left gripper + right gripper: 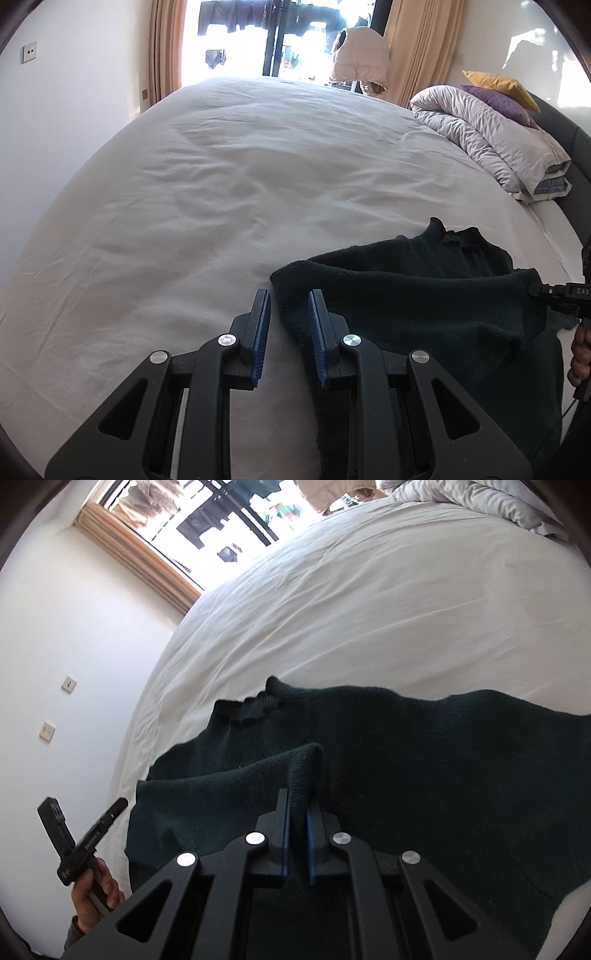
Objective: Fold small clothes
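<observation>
1. While the dark green knitted sweater lies spread on the white bed sheet near the bed's near edge, one fold of it rises in a ridge toward the right gripper.
2. That black right gripper with blue pads has its fingers pressed onto this raised fold, pinching the knit between them.
3. The black left gripper with blue pads hangs above the sheet at the sweater's left edge; its fingers stand a little apart and nothing is clamped between them.
4. The sweater's edge shows through the gap between those fingers, below them.
5. The garment's darker ribbed collar lies on the side away from the grippers.
6. A rumpled pale grey duvet is piled at the head of the bed, with a purple cushion and a yellow cushion on top.
7. Beige curtains frame a bright window beyond the bed.
</observation>
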Tool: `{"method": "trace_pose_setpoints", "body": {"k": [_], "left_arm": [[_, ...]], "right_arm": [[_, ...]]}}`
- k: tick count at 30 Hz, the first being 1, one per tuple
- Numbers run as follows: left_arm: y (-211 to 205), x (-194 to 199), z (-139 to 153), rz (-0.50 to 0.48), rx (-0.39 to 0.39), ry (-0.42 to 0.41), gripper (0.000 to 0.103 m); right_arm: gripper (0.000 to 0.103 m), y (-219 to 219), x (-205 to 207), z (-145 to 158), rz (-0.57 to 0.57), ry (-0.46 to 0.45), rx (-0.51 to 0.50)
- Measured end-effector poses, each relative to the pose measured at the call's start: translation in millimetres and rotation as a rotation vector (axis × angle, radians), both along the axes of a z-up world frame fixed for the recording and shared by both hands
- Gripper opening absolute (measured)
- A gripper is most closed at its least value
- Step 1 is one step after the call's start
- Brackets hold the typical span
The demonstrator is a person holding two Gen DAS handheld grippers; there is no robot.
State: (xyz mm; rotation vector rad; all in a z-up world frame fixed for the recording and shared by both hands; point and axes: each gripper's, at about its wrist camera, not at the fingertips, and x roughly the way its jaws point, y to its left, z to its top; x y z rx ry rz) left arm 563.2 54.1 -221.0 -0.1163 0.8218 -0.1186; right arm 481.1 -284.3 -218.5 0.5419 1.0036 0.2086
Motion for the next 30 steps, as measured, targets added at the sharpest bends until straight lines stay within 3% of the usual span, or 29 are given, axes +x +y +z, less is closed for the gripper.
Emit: {"method": "trace_pose_setpoints", "body": {"k": [9,13,22,25,30], "left_arm": [[0.8,5.3,-7.3,0.02,-0.007,0.021,0.02],[-2.7,8.2,-3.5,0.007,-0.011,0.011,0.02],[-43.9,19.6,12.0,-0.13,0.045,-0.002,0.02],[-60.4,18.1,4.1,-0.182,0.123,0.028,0.02],[-62.9,8.6,-0.4,-0.222,0.139,0.031,0.02]], "right_arm": [[0.008,-24.9,-12.1,-24.2,-0.074,0.072,0.002],[0.008,-19.0,-8.3,-25.7,-0.049,0.083,-0.028],[0.009,-15.2,-6.9,-28.7,-0.008,0.102,-0.04],[0.009,-16.3,-7.0,-29.0,-0.011,0.107,-0.036],[0.009,-12.5,-7.4,-27.6,0.004,0.099,-0.042]]}}
